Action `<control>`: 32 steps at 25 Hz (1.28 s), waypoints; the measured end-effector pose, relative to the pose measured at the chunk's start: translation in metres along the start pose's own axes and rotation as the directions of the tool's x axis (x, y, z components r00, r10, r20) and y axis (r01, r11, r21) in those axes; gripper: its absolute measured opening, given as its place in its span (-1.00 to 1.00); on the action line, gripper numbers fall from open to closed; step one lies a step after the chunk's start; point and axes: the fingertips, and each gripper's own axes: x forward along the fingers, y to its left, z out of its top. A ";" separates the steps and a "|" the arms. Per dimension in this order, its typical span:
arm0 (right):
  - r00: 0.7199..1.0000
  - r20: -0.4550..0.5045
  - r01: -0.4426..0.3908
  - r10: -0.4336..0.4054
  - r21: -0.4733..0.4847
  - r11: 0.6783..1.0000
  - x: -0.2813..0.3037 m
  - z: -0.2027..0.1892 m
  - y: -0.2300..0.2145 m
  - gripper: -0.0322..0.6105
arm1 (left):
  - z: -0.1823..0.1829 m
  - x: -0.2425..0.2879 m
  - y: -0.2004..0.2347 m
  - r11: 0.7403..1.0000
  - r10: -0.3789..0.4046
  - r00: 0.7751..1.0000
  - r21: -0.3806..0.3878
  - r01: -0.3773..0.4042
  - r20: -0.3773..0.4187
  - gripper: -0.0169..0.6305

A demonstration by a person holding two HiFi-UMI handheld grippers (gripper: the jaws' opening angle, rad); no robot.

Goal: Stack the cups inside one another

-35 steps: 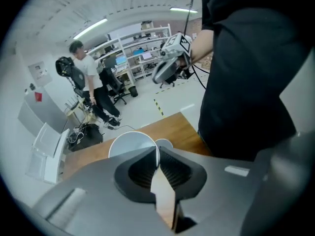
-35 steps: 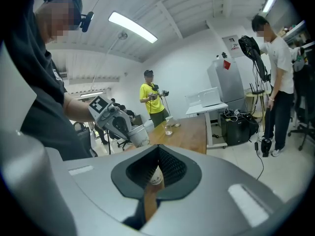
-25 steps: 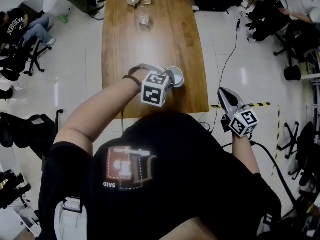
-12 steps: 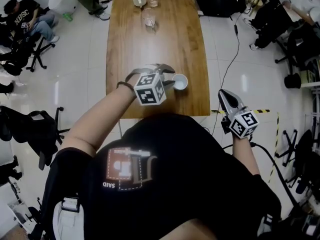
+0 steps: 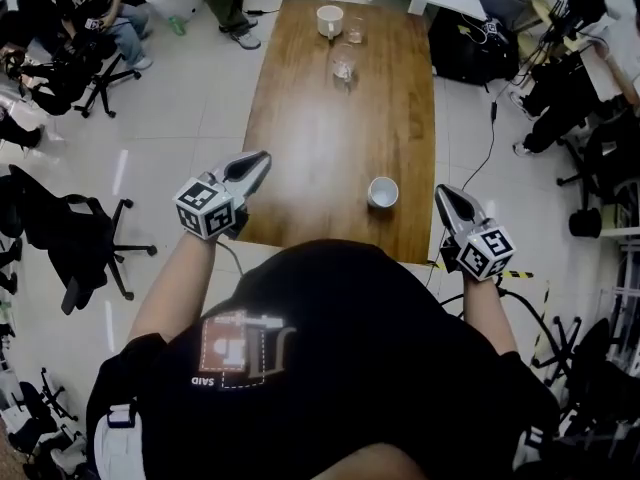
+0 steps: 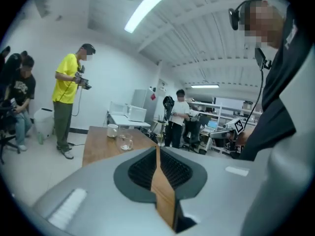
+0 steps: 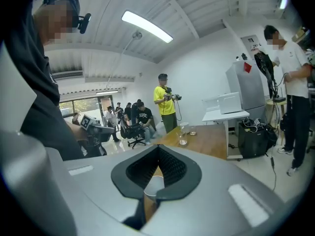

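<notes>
The left gripper (image 5: 262, 156) had let go of the white cup (image 5: 383, 191) and swung out past the table's (image 5: 320, 138) left edge. Its jaws had just been closing and met at the tips on nothing. The cup stood upright and alone near the table's near right corner. The right gripper (image 5: 443, 190), also closed and empty, hung just right of it. A white mug (image 5: 328, 18) and a glass (image 5: 343, 66) sat at the far end, still unstacked, with only bare wood between.

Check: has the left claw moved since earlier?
Yes: left claw went left from the white cup to the table's left edge; it has just been closing, empty.
</notes>
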 end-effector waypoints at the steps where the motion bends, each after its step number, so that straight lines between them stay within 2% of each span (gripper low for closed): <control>1: 1.000 0.001 -0.011 0.011 0.001 1.000 0.006 0.003 0.003 -0.86 | 0.000 -0.011 0.009 0.999 0.027 0.999 -0.029 -0.026 0.030 -0.88; 5: 0.999 0.011 -0.042 0.042 0.026 0.999 0.024 0.012 0.007 -0.86 | -0.006 -0.039 0.034 0.980 0.123 0.985 -0.173 -0.102 0.119 -0.94; 8: 0.999 0.024 -0.043 0.042 0.066 0.997 0.029 0.009 0.009 -0.86 | -0.015 -0.046 0.031 0.972 0.126 0.984 -0.213 -0.098 0.125 -0.94; 12: 0.999 0.026 -0.046 0.044 0.109 0.993 0.035 0.006 0.005 -0.86 | -0.020 -0.043 0.017 0.975 0.096 0.986 -0.211 -0.065 0.137 -0.94; 17: 0.999 0.035 -0.033 0.029 0.126 0.991 0.036 0.000 0.003 -0.86 | -0.023 -0.039 0.008 0.987 0.067 0.991 -0.150 -0.049 0.114 -0.94; 23: 1.000 -0.003 -0.024 0.024 0.072 0.997 0.037 -0.005 0.005 -0.86 | -0.017 -0.030 0.006 0.990 0.047 0.992 -0.136 -0.032 0.115 -0.94; 32: 1.000 -0.007 -0.009 0.009 0.062 0.998 0.038 -0.009 0.004 -0.86 | -0.017 -0.026 0.008 0.991 0.026 0.993 -0.133 -0.011 0.115 -0.94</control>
